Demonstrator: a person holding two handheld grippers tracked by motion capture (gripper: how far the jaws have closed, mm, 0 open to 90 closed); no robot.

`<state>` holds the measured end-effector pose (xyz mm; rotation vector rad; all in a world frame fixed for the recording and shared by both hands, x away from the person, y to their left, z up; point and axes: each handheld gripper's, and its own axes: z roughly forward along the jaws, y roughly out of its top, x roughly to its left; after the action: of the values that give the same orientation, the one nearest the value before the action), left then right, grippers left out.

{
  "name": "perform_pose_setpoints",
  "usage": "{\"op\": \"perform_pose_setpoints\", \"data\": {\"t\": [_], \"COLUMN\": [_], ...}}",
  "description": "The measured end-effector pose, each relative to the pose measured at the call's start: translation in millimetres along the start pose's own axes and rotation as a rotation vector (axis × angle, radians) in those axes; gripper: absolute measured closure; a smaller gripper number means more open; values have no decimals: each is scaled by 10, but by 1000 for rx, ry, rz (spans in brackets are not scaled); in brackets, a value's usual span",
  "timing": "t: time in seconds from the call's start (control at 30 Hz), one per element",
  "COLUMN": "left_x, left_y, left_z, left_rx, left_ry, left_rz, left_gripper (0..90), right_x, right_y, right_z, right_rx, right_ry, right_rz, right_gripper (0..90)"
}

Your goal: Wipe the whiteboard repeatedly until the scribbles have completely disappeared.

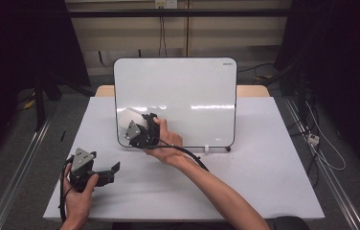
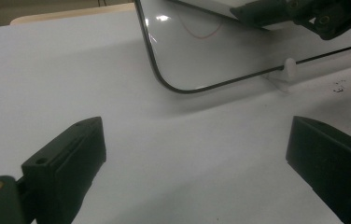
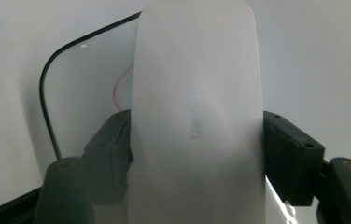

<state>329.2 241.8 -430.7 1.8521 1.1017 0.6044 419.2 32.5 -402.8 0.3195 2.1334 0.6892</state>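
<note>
Black jaws of the right tool (image 3: 197,154) press on both sides of a white eraser (image 3: 194,107), so it is gripping that eraser firmly, with the block rising straight up between them in the right gripper view. From the high view the right tool (image 1: 137,125) sits at about eight o'clock on the whiteboard (image 1: 183,91), which leans upright at the far side of the counter (image 1: 254,167), and the eraser (image 1: 129,116) lies against the board's lower left area. A thin red line (image 3: 120,86) shows on the board just left of the eraser, curving down behind it. To wipe well, I judge the eraser's flat face should stay fully against the board and travel toward nine o'clock over that mark with even pressure, not tipped on an edge.

Margins matter: the board's rounded dark rim (image 2: 164,79) is close at seven o'clock of the eraser, so a long stroke that way could slip off the corner. Toward three o'clock the board surface lies bare and gives ample sweep. A small white foot (image 2: 288,67) props the bottom edge, and hard pushing might rock the board on it.

At seven o'clock on the counter the left tool (image 1: 107,173) rests in the person's hand, jaws standing wide apart around nothing, well clear of the board, with bare counter between it and the rim
</note>
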Motion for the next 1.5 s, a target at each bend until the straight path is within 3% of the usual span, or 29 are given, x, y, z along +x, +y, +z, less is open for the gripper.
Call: {"op": "perform_pose_setpoints", "data": {"t": [0.27, 0.67, 0.9, 1.0, 1.2, 1.5], "left_x": [0, 4, 13, 17, 11, 20], "left_y": [4, -1, -5, -4, -2, -3], "left_z": [-6, 2, -2, -8, -2, -5], "left_rx": [0, 1, -4, -3, -4, 0], "left_ry": [4, 13, 9, 11, 9, 14], "left_rz": [7, 3, -6, -6, -4, -1], "left_gripper": [49, 48, 47, 47, 47, 47], "right_x": [121, 196, 168, 102, -165, -517], "right_y": [-70, -135, -153, -165, -194, -50], "right_z": [-17, -61, -91, -105, -133, -83], "right_rx": [2, 12, 9, 12, 1, -6], "right_ry": [38, 83, 96, 78, 16, -52], "right_rz": [-27, -111, -103, -73, 48, 167], "right_gripper": [315, 314, 315, 316, 316, 317]}}
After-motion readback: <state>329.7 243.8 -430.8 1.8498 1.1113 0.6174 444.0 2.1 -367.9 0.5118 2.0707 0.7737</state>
